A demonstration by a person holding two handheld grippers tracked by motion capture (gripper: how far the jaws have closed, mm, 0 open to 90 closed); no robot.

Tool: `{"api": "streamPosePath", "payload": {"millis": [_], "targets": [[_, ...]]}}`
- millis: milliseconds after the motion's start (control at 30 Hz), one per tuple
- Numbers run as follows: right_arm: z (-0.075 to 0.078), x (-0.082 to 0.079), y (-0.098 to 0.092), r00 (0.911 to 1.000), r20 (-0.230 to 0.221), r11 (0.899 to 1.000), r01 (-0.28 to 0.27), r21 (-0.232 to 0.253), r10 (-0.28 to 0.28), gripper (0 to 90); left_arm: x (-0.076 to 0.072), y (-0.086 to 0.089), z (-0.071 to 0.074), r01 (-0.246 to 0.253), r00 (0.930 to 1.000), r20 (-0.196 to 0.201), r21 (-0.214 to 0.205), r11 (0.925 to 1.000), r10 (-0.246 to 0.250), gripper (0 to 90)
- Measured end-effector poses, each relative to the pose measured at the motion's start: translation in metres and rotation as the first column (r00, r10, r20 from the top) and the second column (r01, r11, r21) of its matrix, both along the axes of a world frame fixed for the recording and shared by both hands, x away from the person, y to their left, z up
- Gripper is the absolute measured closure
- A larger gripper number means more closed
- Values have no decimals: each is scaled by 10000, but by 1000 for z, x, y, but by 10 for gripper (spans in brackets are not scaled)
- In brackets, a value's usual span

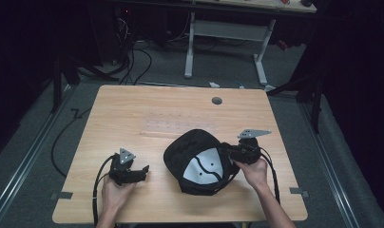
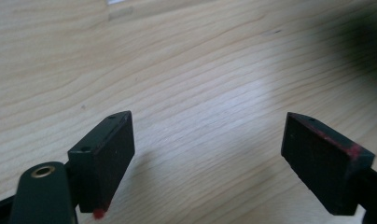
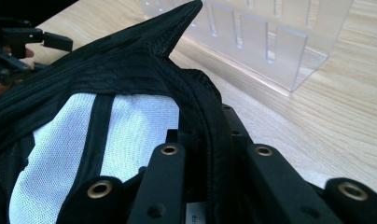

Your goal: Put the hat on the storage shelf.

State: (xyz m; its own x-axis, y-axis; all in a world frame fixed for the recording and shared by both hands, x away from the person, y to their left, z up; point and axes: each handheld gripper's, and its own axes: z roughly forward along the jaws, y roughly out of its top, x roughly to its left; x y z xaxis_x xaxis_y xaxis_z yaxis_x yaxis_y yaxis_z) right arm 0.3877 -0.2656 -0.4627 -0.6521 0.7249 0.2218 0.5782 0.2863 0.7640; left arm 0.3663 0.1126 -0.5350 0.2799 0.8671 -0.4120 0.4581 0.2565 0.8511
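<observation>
Black cap (image 1: 196, 161) with white mesh lining crossed by black seam tape; pale wood-grain table (image 1: 147, 114); clear acrylic rack (image 3: 266, 37); black left gripper (image 2: 207, 154), its pads marked with red.

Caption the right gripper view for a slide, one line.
Right gripper shut on the rim of a black cap, white lining up, beside a clear plastic rack.
</observation>
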Motion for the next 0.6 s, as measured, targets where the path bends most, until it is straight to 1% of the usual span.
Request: {"api": "streamPosePath", "payload": {"millis": [100,167,233,300,433,467,600], "targets": [[2,-1,-2,9999,-22,9999,118,55,-118,827,-6,-6,7,373,9990,259,-179,9991,-368,170],[3,-1,-3,9998,-31,9998,189,70,-188,826,-9,-9,13,607,9977,332,-493,9969,-591,169],[4,-1,-5,9997,-32,9996,258,120,-258,826,-12,-13,17,780,9959,498,-644,9949,-748,167],[5,-1,-7,9996,17,9994,290,194,-290,826,-16,-18,21,998,9935,611,-697,9926,-956,167],[6,-1,-9,9993,-50,9990,375,258,-374,826,-21,-28,26,1421,9870,845,-643,9878,-1365,160],[6,-1,-9,9992,-77,9988,399,268,-397,826,-22,-30,27,1494,9856,898,-692,9864,-1430,159],[7,-1,-8,9992,-90,9987,399,329,-397,826,-23,-39,28,1826,9794,977,-540,9817,-1768,153]]}}
